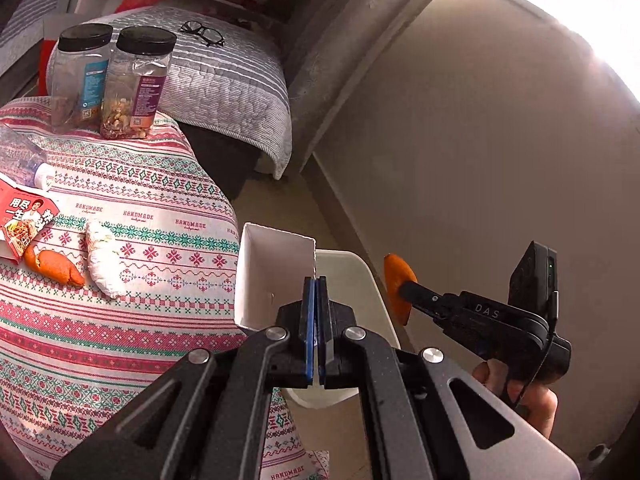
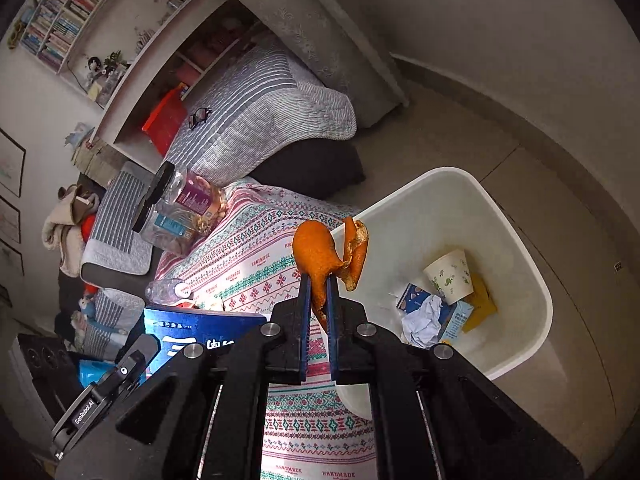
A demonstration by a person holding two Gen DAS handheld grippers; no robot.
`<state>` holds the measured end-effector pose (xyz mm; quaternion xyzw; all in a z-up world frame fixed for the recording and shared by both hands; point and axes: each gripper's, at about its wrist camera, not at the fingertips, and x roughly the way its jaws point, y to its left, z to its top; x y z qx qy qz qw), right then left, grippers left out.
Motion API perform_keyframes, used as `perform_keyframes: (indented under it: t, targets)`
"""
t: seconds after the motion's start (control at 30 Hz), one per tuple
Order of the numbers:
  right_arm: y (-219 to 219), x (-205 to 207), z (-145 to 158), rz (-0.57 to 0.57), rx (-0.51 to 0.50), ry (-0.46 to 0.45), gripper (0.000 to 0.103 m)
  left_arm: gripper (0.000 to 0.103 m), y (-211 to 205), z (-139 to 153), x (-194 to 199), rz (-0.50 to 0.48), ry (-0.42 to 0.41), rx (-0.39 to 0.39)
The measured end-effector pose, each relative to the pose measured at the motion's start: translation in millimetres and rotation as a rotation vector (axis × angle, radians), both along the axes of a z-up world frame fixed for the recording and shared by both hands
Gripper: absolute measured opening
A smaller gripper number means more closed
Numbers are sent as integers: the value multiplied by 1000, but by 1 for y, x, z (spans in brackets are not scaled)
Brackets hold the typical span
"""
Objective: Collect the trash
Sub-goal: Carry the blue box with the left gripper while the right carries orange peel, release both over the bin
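My left gripper point(image 1: 316, 280) is shut on the wall of an open white carton box point(image 1: 272, 276), held over the table edge beside the white trash bin point(image 1: 360, 280). My right gripper point(image 2: 319, 280) is shut on an orange peel point(image 2: 320, 252), held in the air at the rim of the bin point(image 2: 520, 248); this peel also shows in the left wrist view point(image 1: 398, 280). The bin holds a paper cup point(image 2: 450, 276), crumpled paper point(image 2: 424, 320) and wrappers. On the patterned tablecloth point(image 1: 160, 240) lie another orange peel point(image 1: 54, 266), a crumpled white tissue point(image 1: 102, 258) and a red food box point(image 1: 24, 220).
Two black-lidded plastic jars point(image 1: 136, 84) stand at the table's far edge, and a plastic bottle point(image 1: 24, 160) lies at the left. A grey striped bed with glasses point(image 1: 204, 34) is behind. A blue box point(image 2: 200, 336) shows by the left gripper. Bare floor and wall lie to the right.
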<state>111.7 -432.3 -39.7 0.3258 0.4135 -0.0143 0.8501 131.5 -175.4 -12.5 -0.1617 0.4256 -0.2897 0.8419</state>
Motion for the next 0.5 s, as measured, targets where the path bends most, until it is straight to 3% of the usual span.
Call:
perform_keyframes:
  t: [0.2, 0.43, 0.5]
  targets:
    - [-15, -1, -7, -40, -6, 34, 7, 1, -68, -36, 6, -88, 37, 76]
    - [-24, 3, -15, -68, -45, 97, 7, 1, -104, -70, 14, -134, 71, 132]
    - [-25, 5, -19, -79, -62, 133, 18, 5, -110, -77, 17, -149, 82, 164]
